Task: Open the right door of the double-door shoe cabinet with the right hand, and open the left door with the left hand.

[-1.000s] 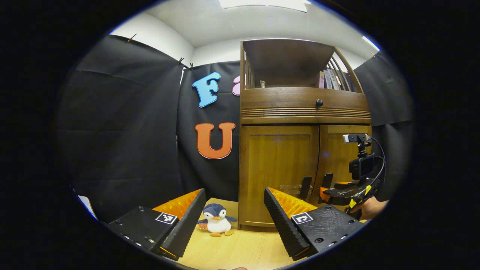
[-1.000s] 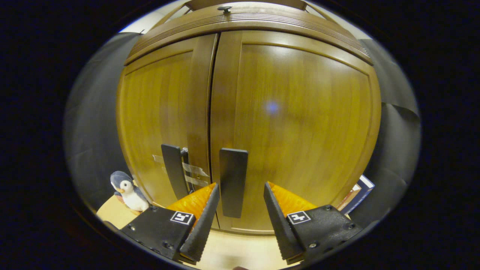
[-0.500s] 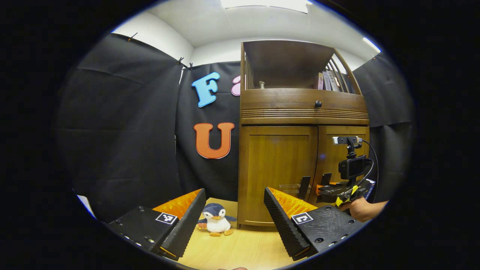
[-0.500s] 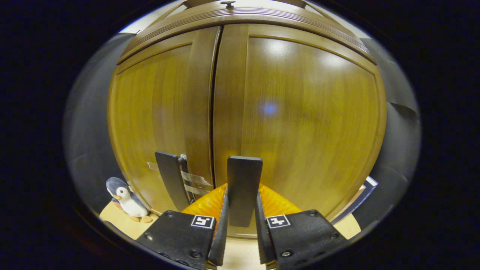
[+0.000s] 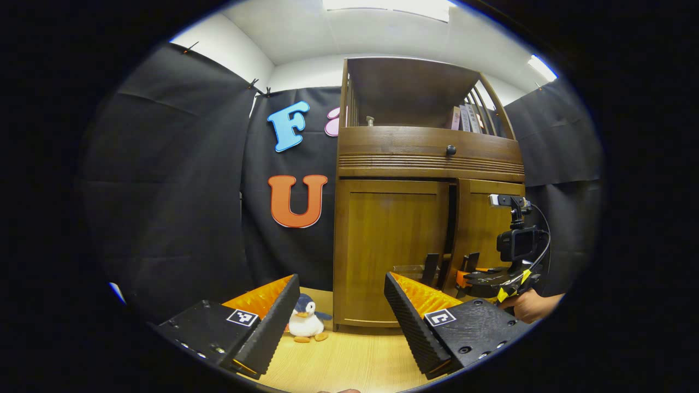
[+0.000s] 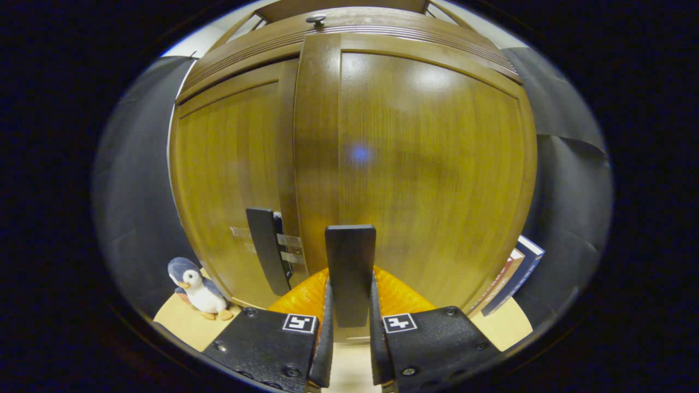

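Right tool (image 6: 349,327): clamped on right door handle (image 6: 350,273), lower centre of right gripper view. Right door (image 6: 426,164) ajar, edge forward of left door (image 6: 229,180). Left handle (image 6: 267,248) free, left of centre. Left tool (image 5: 341,316): fingers apart, above table (image 5: 349,360), short of cabinet (image 5: 393,251). Penguin (image 5: 304,325) at cabinet's lower left.

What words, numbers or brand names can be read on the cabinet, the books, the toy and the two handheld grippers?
Nothing can be quoted as readable text.
Shoe cabinet: no writing on its doors or drawer front.
Books on the top shelf: spines too small to read.
Books beside the cabinet: too blurred to read.
Square tags on the left gripper and the right gripper: black-and-white patterns, not words.
Penguin toy: no text.
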